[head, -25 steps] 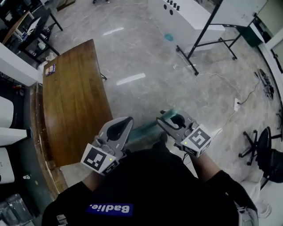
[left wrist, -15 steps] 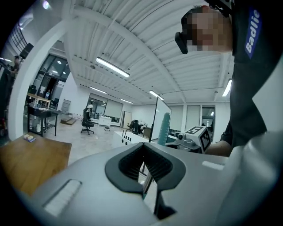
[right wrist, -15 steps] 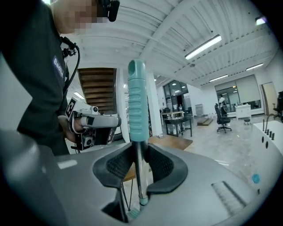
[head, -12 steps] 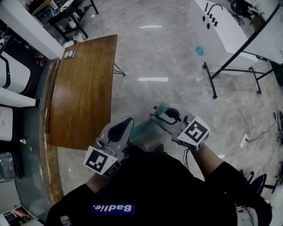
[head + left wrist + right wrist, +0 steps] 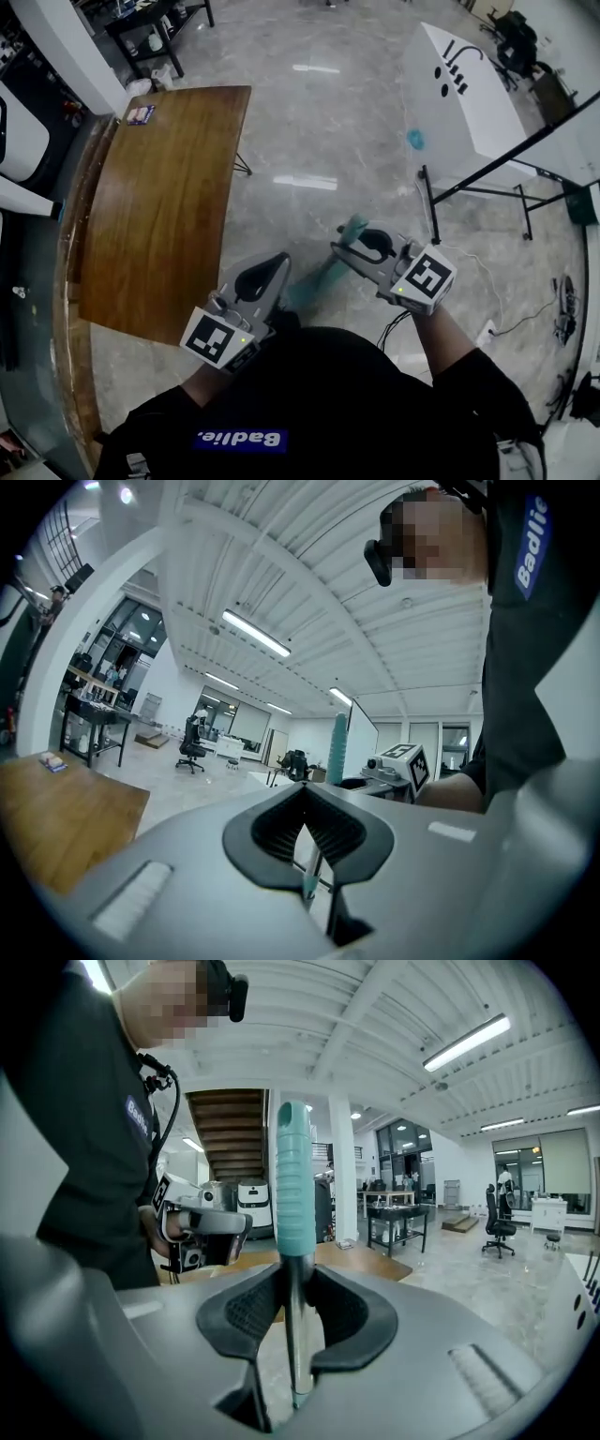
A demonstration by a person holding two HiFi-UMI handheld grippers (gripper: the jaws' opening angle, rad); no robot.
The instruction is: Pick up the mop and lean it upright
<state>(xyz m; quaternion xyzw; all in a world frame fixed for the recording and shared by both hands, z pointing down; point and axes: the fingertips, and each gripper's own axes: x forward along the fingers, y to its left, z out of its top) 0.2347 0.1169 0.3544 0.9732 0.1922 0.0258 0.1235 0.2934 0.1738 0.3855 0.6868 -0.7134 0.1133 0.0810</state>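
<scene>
At the far left a table [image 5: 159,187] was seen, with bare floor beside it. Next came the left gripper [image 5: 267,272], held level in front of the body. Its jaws were closed tip to tip and nothing was gripped in them.

Just to its right the mop [image 5: 295,1176] was held upright off to the person's front. Its teal grip rose above the right gripper [image 5: 349,246], and the metal shaft just below that grip was clamped between the pads. In the head view the shaft was seen only as a teal streak running down between the two grippers. The mop's lower end could not be made out.

Further right, well apart from the mop, a white cabinet [image 5: 469,103] and a black-legged stand [image 5: 487,187] were seen.

The pick-up was judged to be done, with the mop raised but not yet leaned on anything. For the next move a firm support would be needed, perhaps the table edge or the cabinet side. The mop's foot would have to be set on the floor and the handle tipped lightly against that support. Only then should the right jaws be opened, slowly, lest the shaft slide sideways.
</scene>
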